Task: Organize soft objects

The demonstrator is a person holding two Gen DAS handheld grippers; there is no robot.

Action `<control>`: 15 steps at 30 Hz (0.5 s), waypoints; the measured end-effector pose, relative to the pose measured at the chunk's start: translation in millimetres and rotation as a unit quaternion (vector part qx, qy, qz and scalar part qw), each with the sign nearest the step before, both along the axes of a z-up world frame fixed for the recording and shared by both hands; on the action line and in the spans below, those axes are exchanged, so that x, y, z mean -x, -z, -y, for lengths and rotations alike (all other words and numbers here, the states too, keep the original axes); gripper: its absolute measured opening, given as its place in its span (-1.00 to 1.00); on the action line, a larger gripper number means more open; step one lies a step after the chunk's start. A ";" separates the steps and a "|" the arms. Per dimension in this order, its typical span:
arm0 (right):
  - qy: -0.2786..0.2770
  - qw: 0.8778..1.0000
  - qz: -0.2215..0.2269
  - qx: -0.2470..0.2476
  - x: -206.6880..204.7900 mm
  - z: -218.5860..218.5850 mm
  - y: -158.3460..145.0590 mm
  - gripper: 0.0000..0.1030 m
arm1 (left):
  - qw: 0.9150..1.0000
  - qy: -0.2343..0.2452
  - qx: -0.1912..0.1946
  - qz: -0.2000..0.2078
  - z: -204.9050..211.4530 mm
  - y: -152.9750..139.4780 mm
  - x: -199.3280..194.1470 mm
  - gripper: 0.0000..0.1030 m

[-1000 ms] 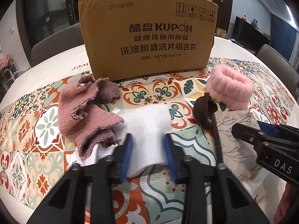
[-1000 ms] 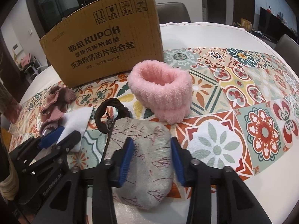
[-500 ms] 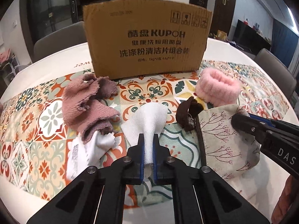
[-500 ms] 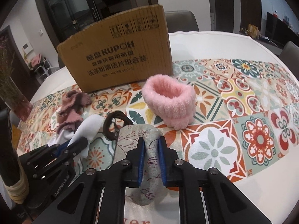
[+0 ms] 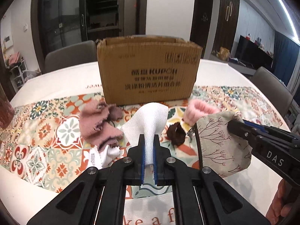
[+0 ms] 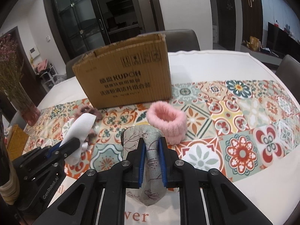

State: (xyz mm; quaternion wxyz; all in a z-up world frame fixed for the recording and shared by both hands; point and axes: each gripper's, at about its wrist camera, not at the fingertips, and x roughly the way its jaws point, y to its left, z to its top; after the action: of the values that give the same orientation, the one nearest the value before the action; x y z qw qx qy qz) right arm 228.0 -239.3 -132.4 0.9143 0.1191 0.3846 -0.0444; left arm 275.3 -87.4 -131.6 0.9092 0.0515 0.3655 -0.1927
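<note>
I'm pinching one white cloth (image 5: 148,123) in my left gripper (image 5: 148,146), one printed pouch (image 6: 150,150) in my right gripper (image 6: 151,148).
Both are hanging between closed jaws, lifted before one cardboard box (image 5: 148,75).

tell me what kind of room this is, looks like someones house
Most likely a home dining area that opens onto a living room. A round dining table with a patterned tile-print runner has upholstered dining chairs around it, and a television on a low cabinet stands at the far right.
</note>
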 end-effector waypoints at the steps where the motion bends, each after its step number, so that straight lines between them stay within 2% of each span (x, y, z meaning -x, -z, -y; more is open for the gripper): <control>1: -0.001 1.000 0.004 0.001 0.6 0.6 -3.2 -0.70 | 1.000 -0.001 0.000 0.003 0.8 -3.9 1.1 -0.84; 15: -0.011 0.998 0.065 0.013 13.7 4.6 -61.5 -0.70 | 0.998 -0.015 0.016 0.054 0.8 -61.5 22.9 -0.84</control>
State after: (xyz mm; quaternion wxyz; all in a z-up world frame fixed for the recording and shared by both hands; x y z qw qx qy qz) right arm 214.4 -243.8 -70.9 0.9394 0.1060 0.3245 -0.0316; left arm 252.4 -88.1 -70.1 0.9311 0.0422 0.3131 -0.1822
